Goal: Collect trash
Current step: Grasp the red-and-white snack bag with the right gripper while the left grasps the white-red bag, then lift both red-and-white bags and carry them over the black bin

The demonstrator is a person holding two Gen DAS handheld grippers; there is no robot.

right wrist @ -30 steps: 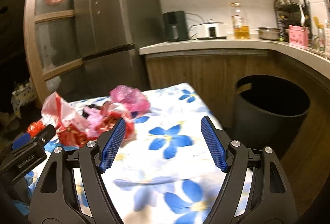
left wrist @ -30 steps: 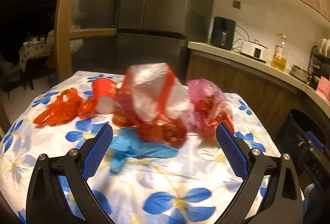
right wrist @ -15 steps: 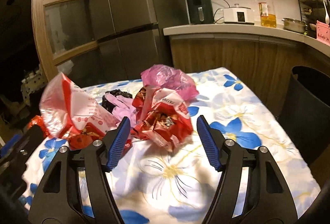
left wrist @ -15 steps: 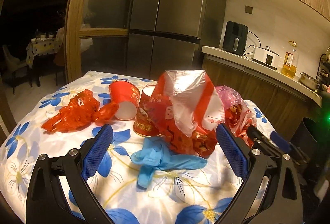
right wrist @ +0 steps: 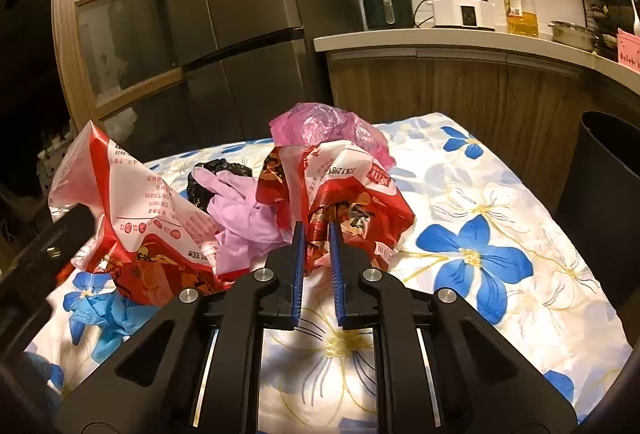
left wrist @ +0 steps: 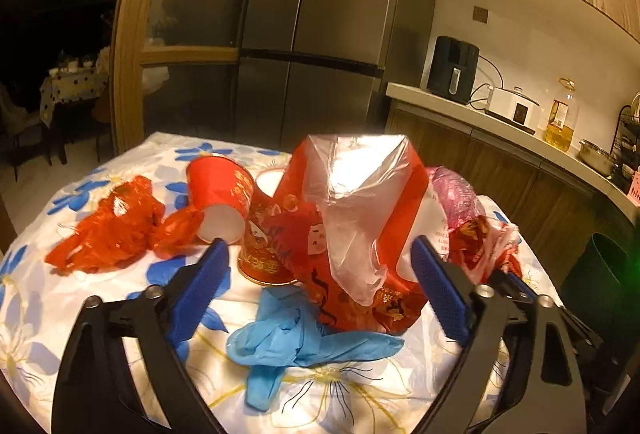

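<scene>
1. So the right gripper [right wrist: 316, 234] has its jaws pinched almost together on the near edge of the crumpled red wrapper [right wrist: 344, 194]. They've just been closing, and a fold of the film sits between the pads, so I'd call that a grip, though only on a thin bit.

2. That wrapper sits mid-worktop [right wrist: 500, 202], on the flowered cloth, with a pink bag [right wrist: 328, 126] touching it on the far side and a pale pink glove [right wrist: 240, 210] just to its left.

3. To do this well I'd lift slowly and straight up. Crinkly film slips, and the glove and pink bag may drag along.

4. The black bin [right wrist: 604, 190] is off the right edge of the worktop, so the carry goes right.

5. The left gripper [left wrist: 320, 274] has wide jaws that have just been narrowing a little. The big red-and-clear bag [left wrist: 352, 218] stands between them, but the pads aren't touching it yet.

6. Orientation: the crumpled wrapper is a lump with no clear long axis. The big bag stands roughly upright, long axis vertical, open mouth pointing up.

7. A blue glove [left wrist: 296, 342] lies flat in front of the big bag, one finger trailing toward the near edge.
</scene>
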